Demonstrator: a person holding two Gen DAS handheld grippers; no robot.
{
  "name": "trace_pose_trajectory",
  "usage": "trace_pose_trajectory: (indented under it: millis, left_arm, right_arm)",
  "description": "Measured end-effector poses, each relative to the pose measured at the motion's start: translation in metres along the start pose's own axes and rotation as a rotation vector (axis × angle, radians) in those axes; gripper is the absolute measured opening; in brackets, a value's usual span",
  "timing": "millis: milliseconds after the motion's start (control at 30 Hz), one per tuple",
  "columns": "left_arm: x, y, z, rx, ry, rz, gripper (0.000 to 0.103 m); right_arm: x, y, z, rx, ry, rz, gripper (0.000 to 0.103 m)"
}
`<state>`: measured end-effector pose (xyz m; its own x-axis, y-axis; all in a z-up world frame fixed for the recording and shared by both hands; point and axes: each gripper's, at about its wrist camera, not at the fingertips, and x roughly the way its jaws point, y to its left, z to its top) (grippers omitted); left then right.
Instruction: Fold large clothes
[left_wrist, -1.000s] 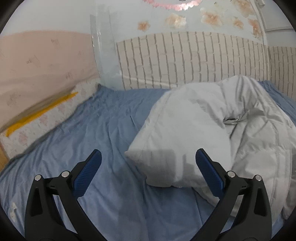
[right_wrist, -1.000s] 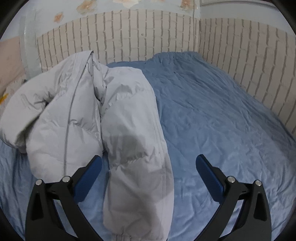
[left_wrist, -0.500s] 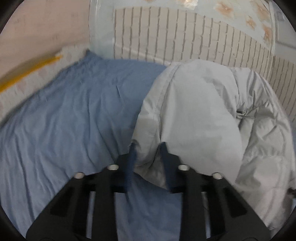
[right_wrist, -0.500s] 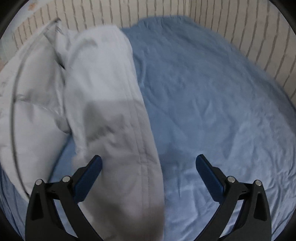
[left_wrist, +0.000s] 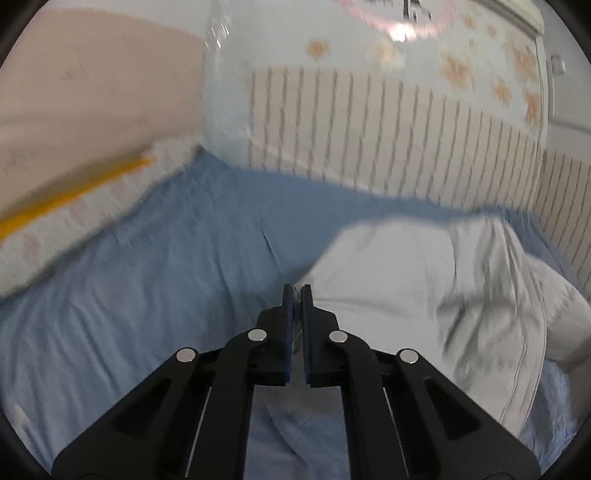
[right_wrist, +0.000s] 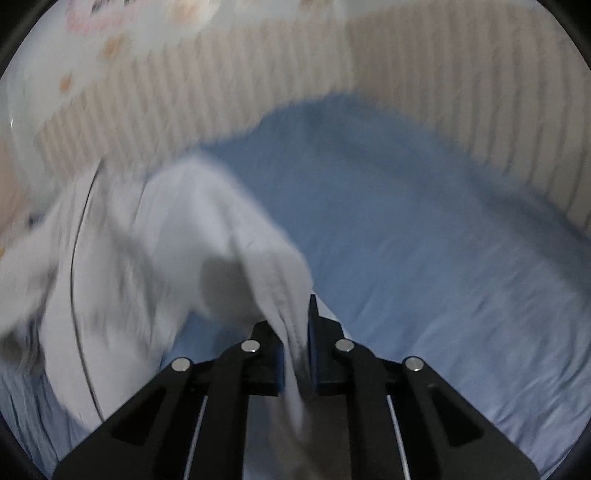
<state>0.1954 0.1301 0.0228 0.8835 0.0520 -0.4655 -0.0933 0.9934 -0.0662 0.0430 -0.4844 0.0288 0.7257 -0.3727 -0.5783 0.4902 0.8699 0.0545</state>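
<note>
A fold of the grey padded jacket (right_wrist: 155, 258) is clamped between the closed right gripper (right_wrist: 297, 332). The left gripper (left_wrist: 296, 295) is shut beside the jacket's edge; whether cloth is pinched cannot be told. No writing can be read.

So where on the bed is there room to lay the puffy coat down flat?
Bare blue sheet stretches right of the coat up to the brick-patterned wall. In the left view, more bare sheet lies between coat and floral mattress edge. The middle is crowded by the coat.
</note>
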Motion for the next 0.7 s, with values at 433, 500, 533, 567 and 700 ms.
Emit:
trace_pose_trajectory:
  millis: [433, 500, 533, 567, 700]
  left_arm:
    - [-0.188, 0.04, 0.12, -0.024, -0.425, 0.166, 0.0]
    - [-0.218, 0.036, 0.138, 0.005, -0.494, 0.21, 0.0]
    - [-0.226, 0.036, 0.146, 0.025, -0.487, 0.21, 0.0]
    - [-0.227, 0.029, 0.151, 0.047, -0.479, 0.214, 0.0]
    - [-0.209, 0.026, 0.145, 0.128, -0.336, 0.192, 0.0]
  right_arm:
    - [-0.15, -0.008, 0.094, 0.04, -0.447, -0.002, 0.009]
    - [-0.17, -0.001, 0.111, 0.008, -0.484, 0.008, 0.009]
    - [-0.178, -0.003, 0.118, -0.013, -0.489, 0.01, 0.009]
    - [-0.183, -0.005, 0.119, -0.035, -0.484, 0.004, 0.009]
    - [-0.118, -0.019, 0.138, -0.157, -0.275, -0.102, 0.014]
